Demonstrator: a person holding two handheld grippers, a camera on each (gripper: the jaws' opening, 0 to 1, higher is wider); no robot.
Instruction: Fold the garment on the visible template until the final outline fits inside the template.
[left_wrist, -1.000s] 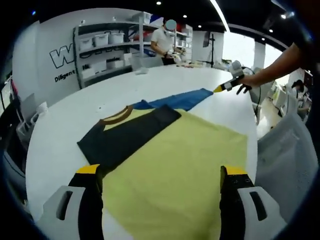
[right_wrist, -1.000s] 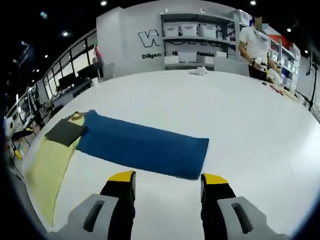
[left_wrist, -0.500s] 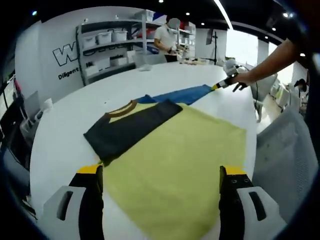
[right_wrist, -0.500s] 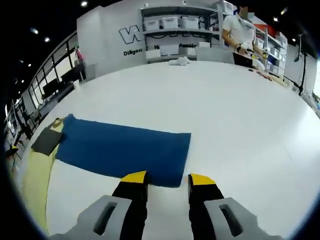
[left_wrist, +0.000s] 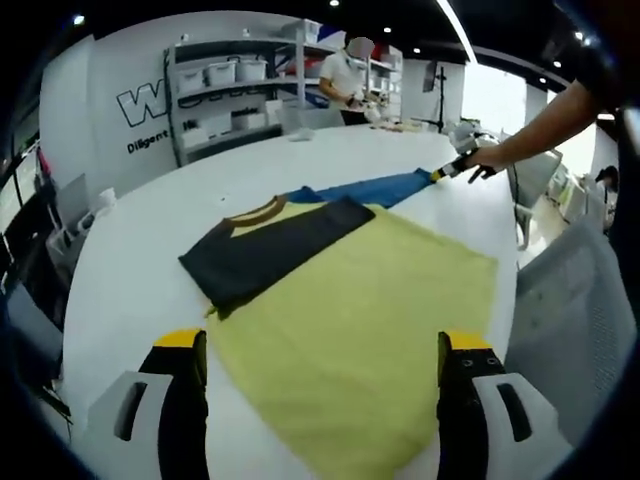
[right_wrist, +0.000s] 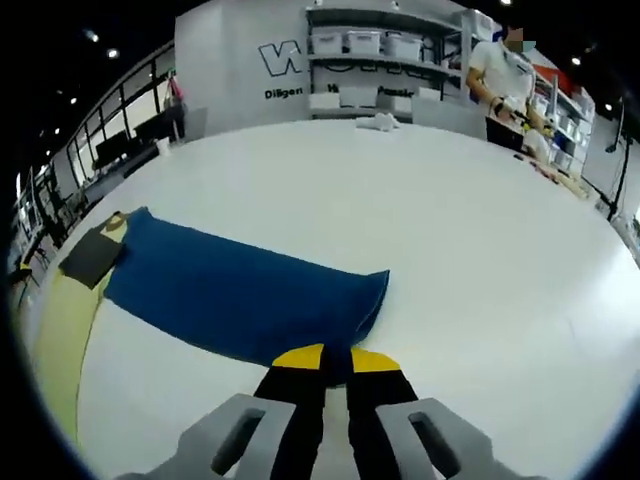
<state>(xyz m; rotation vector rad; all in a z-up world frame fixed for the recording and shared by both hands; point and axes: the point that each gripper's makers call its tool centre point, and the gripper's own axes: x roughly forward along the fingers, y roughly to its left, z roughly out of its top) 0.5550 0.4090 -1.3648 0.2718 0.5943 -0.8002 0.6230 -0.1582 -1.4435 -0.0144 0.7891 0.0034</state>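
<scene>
A garment lies flat on the white table (left_wrist: 140, 250): wide yellow body (left_wrist: 360, 300), brown collar (left_wrist: 258, 211), a dark sleeve (left_wrist: 270, 245) folded across it, and a long blue sleeve (right_wrist: 230, 290) stretched out sideways. My left gripper (left_wrist: 322, 343) is open, its jaws wide apart just above the yellow body's near part. My right gripper (right_wrist: 335, 358) is shut on the blue sleeve's end edge. In the left gripper view the right gripper (left_wrist: 452, 170) appears far off at the blue sleeve (left_wrist: 370, 188), held by a person's hand.
Shelves with white bins (left_wrist: 235, 72) line the back wall. A person (right_wrist: 510, 80) stands at the table's far side. A small white object (right_wrist: 380, 122) lies on the far table. A grey chair back (left_wrist: 570, 300) stands by the table's right edge.
The right gripper's jaws have come together on the end of the blue sleeve, which now bunches slightly at the tips. The left gripper stays open over the yellow cloth.
</scene>
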